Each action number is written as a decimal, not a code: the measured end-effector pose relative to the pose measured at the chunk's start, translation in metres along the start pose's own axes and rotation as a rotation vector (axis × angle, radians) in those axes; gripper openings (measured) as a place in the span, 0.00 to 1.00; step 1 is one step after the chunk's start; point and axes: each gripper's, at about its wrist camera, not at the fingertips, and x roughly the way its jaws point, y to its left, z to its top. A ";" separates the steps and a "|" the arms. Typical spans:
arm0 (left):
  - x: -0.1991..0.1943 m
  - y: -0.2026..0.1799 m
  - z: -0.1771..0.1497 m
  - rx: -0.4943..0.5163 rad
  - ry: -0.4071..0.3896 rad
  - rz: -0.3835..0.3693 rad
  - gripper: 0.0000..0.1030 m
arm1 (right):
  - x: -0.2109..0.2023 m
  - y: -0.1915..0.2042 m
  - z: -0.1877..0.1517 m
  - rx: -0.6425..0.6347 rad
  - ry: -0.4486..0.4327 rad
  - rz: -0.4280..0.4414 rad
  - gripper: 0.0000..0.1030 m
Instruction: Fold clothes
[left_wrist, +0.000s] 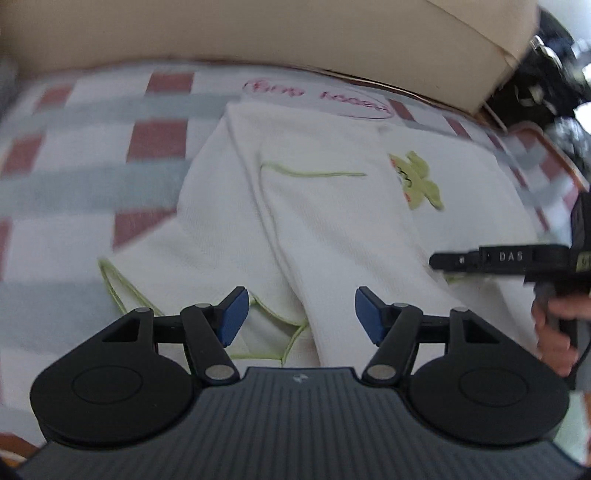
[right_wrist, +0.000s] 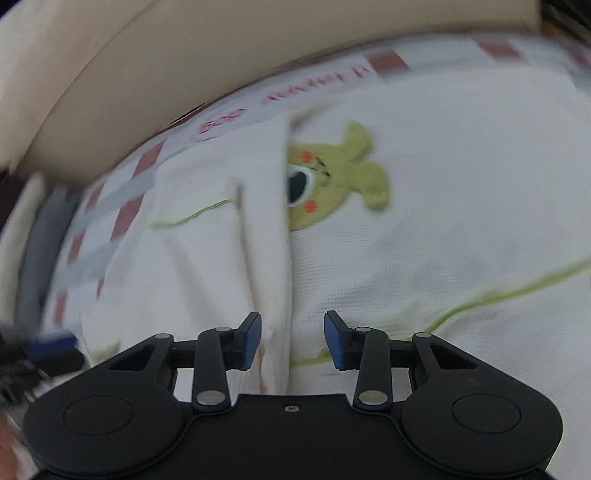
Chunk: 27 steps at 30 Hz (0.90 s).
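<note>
A white knitted garment (left_wrist: 325, 206) with lime-green trim lies on a checked bed cover (left_wrist: 92, 147); its left part is folded over the middle. A green cartoon animal patch (left_wrist: 417, 181) shows beside the folded edge, half covered in the right wrist view (right_wrist: 332, 177). My left gripper (left_wrist: 301, 314) hovers open over the garment's near hem, nothing between its blue pads. My right gripper (right_wrist: 291, 339) stands over the long folded edge of the garment (right_wrist: 443, 221), jaws apart, the pads not pressing the cloth. It enters the left wrist view side-on at the right (left_wrist: 443, 260).
A beige padded headboard (left_wrist: 258, 29) runs along the far side of the bed. A person's hand (left_wrist: 554, 332) grips the right tool's handle. Dark clutter (left_wrist: 554, 74) sits off the bed's far right corner. The left gripper shows blurred at the left edge (right_wrist: 48, 350).
</note>
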 end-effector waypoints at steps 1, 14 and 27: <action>0.003 0.008 -0.004 -0.028 0.010 0.004 0.61 | 0.003 -0.004 -0.002 0.032 0.010 0.017 0.04; 0.000 0.088 0.006 -0.190 0.025 0.240 0.61 | -0.017 -0.015 -0.015 0.055 -0.118 -0.064 0.04; 0.003 0.115 0.002 -0.309 0.097 0.093 0.66 | -0.075 0.049 -0.054 -0.259 -0.201 -0.074 0.07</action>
